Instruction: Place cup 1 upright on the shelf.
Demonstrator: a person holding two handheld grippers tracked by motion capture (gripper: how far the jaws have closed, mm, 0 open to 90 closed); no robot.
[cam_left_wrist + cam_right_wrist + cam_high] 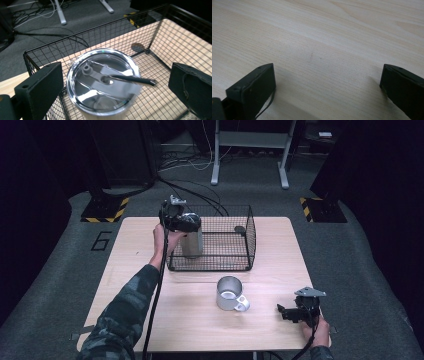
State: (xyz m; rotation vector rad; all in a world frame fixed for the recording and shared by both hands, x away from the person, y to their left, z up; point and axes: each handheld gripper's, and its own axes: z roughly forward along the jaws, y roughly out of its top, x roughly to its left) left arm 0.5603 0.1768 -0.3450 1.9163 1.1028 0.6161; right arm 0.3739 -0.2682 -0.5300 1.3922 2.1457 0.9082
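Steel tumbler [101,83] with a clear lid is seen standing upright inside the wire basket [248,237], at its left end. The left gripper [112,87] is held spread just above the lid, grasping nothing. The right gripper [287,312] is kept released over the table [324,32].

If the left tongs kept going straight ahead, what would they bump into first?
Most likely the clear lid of the steel tumbler standing in the wire basket. The left tongs hang open right over it, jaws either side.
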